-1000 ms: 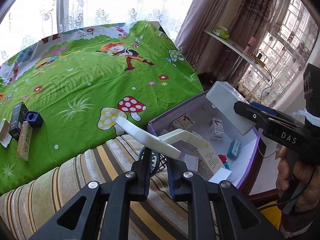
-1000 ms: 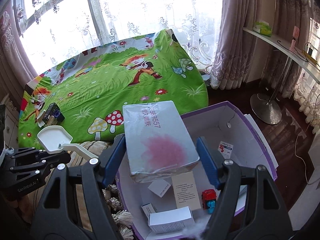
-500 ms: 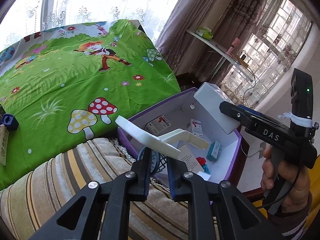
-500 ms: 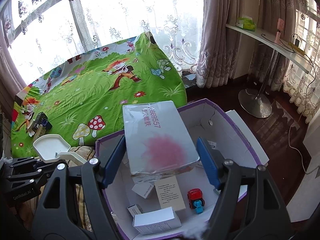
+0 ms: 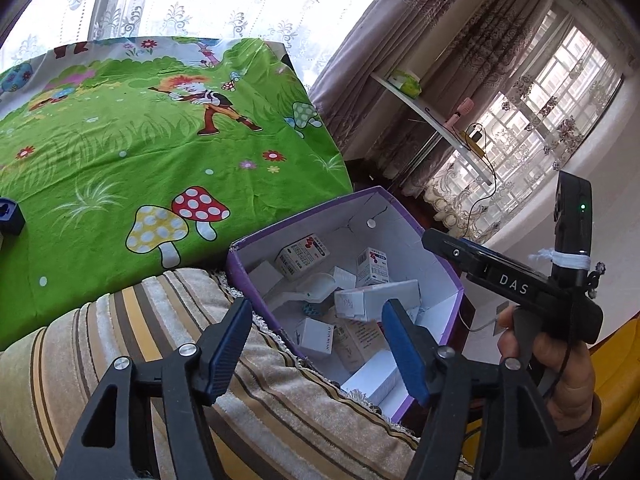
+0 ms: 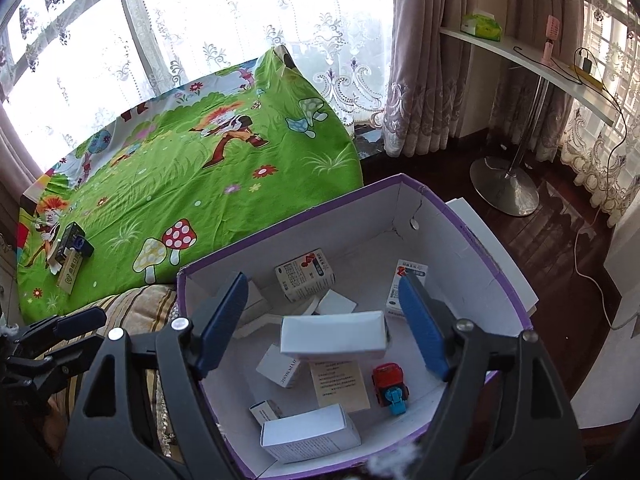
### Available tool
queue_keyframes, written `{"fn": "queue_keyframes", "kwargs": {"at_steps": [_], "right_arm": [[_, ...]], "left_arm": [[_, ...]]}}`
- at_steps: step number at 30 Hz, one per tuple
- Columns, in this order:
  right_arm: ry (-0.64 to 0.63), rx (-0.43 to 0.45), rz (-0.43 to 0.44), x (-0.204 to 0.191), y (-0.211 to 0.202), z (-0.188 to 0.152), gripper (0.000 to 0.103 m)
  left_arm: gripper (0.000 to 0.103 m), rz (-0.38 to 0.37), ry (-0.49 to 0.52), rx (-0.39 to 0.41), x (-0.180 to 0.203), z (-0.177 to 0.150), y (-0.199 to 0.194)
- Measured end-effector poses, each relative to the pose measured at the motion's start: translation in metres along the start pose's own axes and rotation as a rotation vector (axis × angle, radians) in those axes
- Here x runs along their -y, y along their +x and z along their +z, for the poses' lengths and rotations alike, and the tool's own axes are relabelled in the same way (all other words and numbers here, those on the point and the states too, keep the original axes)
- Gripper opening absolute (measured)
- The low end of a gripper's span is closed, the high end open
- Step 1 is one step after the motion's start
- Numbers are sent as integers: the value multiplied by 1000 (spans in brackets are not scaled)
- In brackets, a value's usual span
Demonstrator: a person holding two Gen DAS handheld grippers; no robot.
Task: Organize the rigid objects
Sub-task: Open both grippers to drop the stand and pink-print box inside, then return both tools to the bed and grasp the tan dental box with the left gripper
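Open from above: purple box (image 6: 472, 232), frame centre; floor crowded with white cartons (image 6: 334, 336) and toy truck (image 6: 390, 388), bare strip along far wall.

Left tool (image 5: 318, 346) spread wide, empty, right tool (image 6: 322, 326) likewise, side by side

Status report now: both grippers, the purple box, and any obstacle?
Left gripper open, empty. Right gripper open, empty, above purple box. White carton lies inside on other packs. Nothing blocks.
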State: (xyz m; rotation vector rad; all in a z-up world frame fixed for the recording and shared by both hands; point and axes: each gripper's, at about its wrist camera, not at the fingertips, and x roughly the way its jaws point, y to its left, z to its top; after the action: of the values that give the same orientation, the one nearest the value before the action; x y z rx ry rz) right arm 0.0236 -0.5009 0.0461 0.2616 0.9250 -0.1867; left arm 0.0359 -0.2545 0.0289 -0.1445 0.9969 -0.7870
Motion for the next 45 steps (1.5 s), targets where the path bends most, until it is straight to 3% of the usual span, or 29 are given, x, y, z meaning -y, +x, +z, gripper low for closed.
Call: {"fn": "queue_keyframes", "kwargs": {"at_steps": [10,15,19,26,33,38,45], "right_arm": [[-43,-31,17,-20,5,-4,81],[-66,-45,37,-32,8,-6,81],[-85,-54,58,-42,10,-8,81],[-101,-65,69,-52,11,-9,81],[-116,-79,81,-63,15,-10,81],[-150,-75,94,-78,14,-5,81],[-217,-54,134,-115,11,10,81]], "left_arm": [[68,-91,-16,3,-6,-3,-4],[68,-52,-104,15,-29,0,-14],[68,14,-138,67,-49,5,-28],[68,244,-167,134,-100,21,-58],[68,421,-251,160,-169,23,-89],[68,467,-338,139,-209,18,-97],[68,478,-384,102,-235,13,-95]]}}
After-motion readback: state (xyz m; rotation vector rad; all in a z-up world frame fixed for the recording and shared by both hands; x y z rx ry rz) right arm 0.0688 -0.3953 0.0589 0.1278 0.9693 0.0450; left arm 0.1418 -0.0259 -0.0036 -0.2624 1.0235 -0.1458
